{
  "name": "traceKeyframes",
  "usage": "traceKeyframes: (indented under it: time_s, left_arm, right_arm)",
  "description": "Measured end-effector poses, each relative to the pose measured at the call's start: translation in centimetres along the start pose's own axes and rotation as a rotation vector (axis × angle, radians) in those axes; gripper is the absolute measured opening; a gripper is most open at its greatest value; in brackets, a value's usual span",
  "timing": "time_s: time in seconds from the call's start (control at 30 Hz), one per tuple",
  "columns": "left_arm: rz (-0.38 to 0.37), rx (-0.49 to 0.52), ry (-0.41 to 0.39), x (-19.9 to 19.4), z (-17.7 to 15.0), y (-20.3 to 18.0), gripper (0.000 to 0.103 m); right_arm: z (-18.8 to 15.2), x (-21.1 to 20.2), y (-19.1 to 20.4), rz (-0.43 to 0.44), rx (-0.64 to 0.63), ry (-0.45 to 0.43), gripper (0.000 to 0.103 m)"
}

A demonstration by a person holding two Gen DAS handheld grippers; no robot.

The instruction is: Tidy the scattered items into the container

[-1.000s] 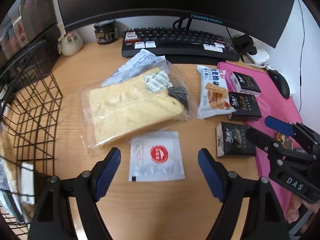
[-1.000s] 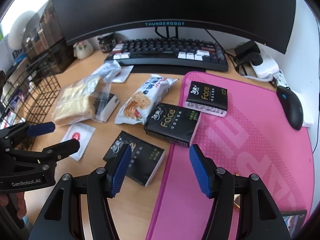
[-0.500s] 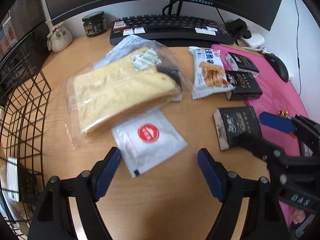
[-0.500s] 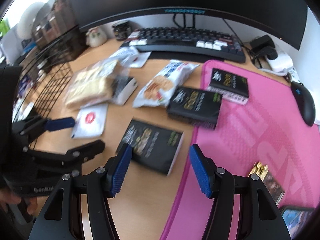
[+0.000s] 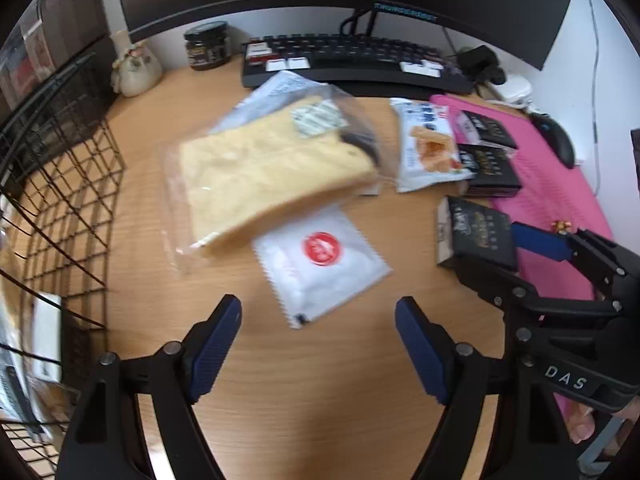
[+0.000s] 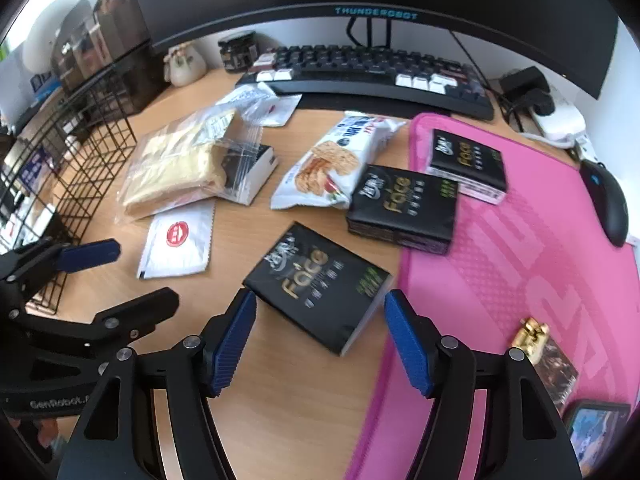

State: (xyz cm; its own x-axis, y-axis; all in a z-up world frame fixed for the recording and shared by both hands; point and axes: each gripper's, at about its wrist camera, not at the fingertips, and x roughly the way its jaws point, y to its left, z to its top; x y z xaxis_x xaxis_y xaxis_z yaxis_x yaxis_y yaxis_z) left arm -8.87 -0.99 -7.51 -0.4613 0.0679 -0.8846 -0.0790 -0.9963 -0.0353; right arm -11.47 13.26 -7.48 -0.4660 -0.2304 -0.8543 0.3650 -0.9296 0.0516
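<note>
My left gripper (image 5: 318,344) stands open over the desk, just short of a white sachet with a red round mark (image 5: 320,264). Behind the sachet lies a clear bag of yellow bread (image 5: 272,172). The black wire basket (image 5: 60,200) stands at the left. My right gripper (image 6: 322,340) is open and its jaws are opening. A black "Face" tissue pack (image 6: 316,284) lies flat with its near corner just ahead of the blue fingertips (image 6: 236,340), which do not touch it. Two more black packs (image 6: 404,208) (image 6: 466,164) and a white snack packet (image 6: 340,160) lie farther back.
A pink mat (image 6: 520,260) covers the right of the desk, with a small gold item (image 6: 532,336) on it and a mouse (image 6: 608,200) beside it. Keyboard (image 6: 372,68), monitor, dark jar (image 5: 208,52) and a small figurine (image 5: 136,72) line the back.
The right gripper has closed in on the nearest black pack, which now lies right in front of its fingers, and its jaws stand wider. The left gripper has hardly moved.
</note>
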Motion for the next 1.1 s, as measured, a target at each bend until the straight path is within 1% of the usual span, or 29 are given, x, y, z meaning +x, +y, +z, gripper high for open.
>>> traceKeyframes:
  time_s: [0.1, 0.13, 0.2, 0.3, 0.33, 0.37, 0.47, 0.53, 0.6, 0.7, 0.77, 0.87, 0.93, 1.0, 1.1]
  left_arm:
    - [0.007, -0.035, -0.013, -0.4, 0.4, 1.4, 0.081]
    - [0.009, -0.045, -0.018, -0.5, 0.5, 1.8, 0.081]
    - [0.017, -0.056, -0.037, -1.0, 0.8, 2.5, 0.081]
    - [0.023, -0.069, -0.054, -1.3, 1.8, 3.0, 0.081]
    - [0.027, -0.066, -0.056, -1.2, 2.2, 3.0, 0.081]
    - [0.034, -0.065, -0.061, -1.2, 2.6, 3.1, 0.081]
    - [0.047, -0.099, -0.108, -1.3, 4.1, 3.4, 0.081]
    - [0.046, -0.128, -0.124, -1.1, 5.1, 4.0, 0.082]
    - [0.069, -0.142, -0.133, -0.7, 6.1, 4.3, 0.082]
    - [0.081, -0.153, -0.123, -0.2, 6.3, 4.6, 0.082]
    - [0.091, -0.144, -0.115, 0.1, 6.1, 4.6, 0.082]
    - [0.074, -0.139, -0.104, 0.6, 5.6, 5.0, 0.082]
    - [0.067, -0.135, -0.094, 0.9, 5.6, 5.3, 0.082]
    - [0.062, -0.136, -0.095, 1.0, 5.4, 5.7, 0.082]
    - [0.054, -0.136, -0.086, 1.1, 5.3, 6.3, 0.082]
  right_arm:
    - [0.7, 1.1, 0.8, -0.017, -0.016, 0.011, 0.073]
    - [0.8, 1.4, 1.1, -0.028, -0.025, 0.005, 0.076]
    - [1.1, 1.9, 1.5, -0.052, -0.042, -0.001, 0.076]
    - [1.5, 2.0, 1.5, -0.028, -0.029, -0.025, 0.076]
    - [1.5, 2.0, 1.4, -0.020, -0.023, -0.028, 0.075]
    - [1.6, 2.0, 1.3, -0.014, -0.017, -0.030, 0.072]
    - [1.4, 1.7, 0.9, -0.008, -0.013, -0.032, 0.064]
    - [1.2, 1.4, 0.7, -0.005, -0.013, -0.023, 0.063]
    - [1.1, 1.2, 0.5, -0.010, -0.020, -0.003, 0.063]
    - [1.2, -0.4, 0.1, -0.016, 0.003, -0.034, 0.063]
    - [1.8, -2.2, 0.3, -0.017, -0.012, -0.087, 0.063]
    - [3.2, -2.9, 0.8, -0.026, -0.026, -0.142, 0.063]
    - [4.6, -1.4, 1.4, -0.003, -0.049, -0.112, 0.063]
    - [5.4, 0.0, 1.8, 0.055, -0.039, -0.083, 0.063]
    - [6.0, 1.4, 2.1, 0.069, -0.020, -0.062, 0.063]
